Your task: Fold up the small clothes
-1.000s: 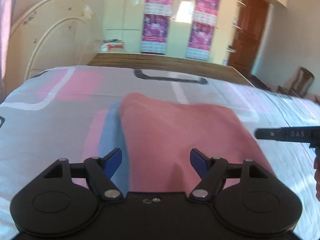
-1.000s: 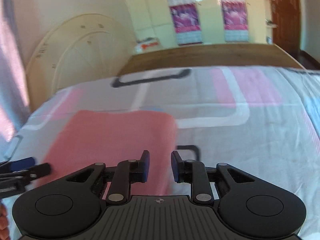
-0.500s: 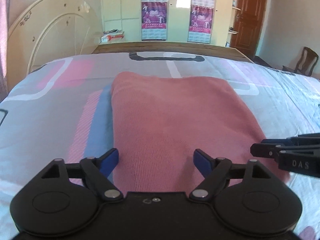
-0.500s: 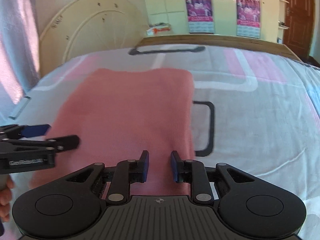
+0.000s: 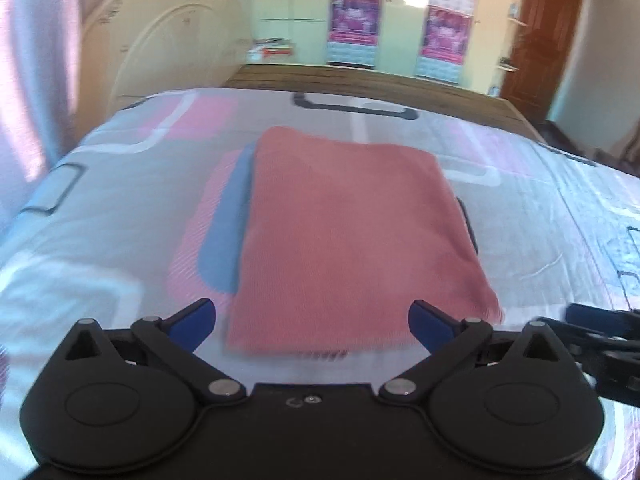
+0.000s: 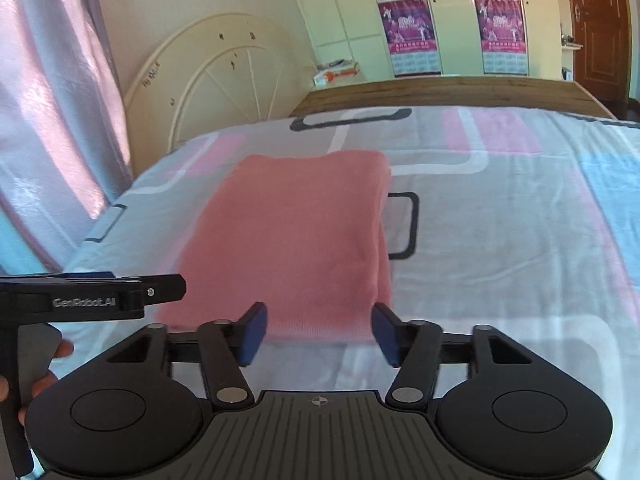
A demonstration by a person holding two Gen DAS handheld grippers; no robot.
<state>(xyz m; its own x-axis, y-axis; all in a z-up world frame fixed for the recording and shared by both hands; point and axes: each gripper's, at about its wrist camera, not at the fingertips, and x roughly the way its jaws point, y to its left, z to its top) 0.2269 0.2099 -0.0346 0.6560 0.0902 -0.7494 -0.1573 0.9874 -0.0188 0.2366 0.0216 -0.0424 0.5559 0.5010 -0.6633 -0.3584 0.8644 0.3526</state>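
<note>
A folded pink cloth [image 5: 352,236] lies flat on the bed, also seen in the right wrist view [image 6: 296,240]. My left gripper [image 5: 312,320] is open and empty, just short of the cloth's near edge. My right gripper [image 6: 318,330] is open and empty, at the cloth's near right corner. The left gripper shows side-on at the left of the right wrist view [image 6: 120,294]. The right gripper shows at the right edge of the left wrist view [image 5: 600,332].
The bed sheet [image 6: 500,232] has grey, pink and blue blocks. A cream headboard [image 6: 216,80] stands at the far left, a wooden bed end [image 6: 440,92] behind. A curtain [image 6: 52,120] hangs at the left. A wardrobe with posters [image 6: 452,20] and a door [image 5: 540,32] are behind.
Both grippers have drawn back toward the cloth's near edge. My right gripper has opened from nearly shut. The left gripper stays open.
</note>
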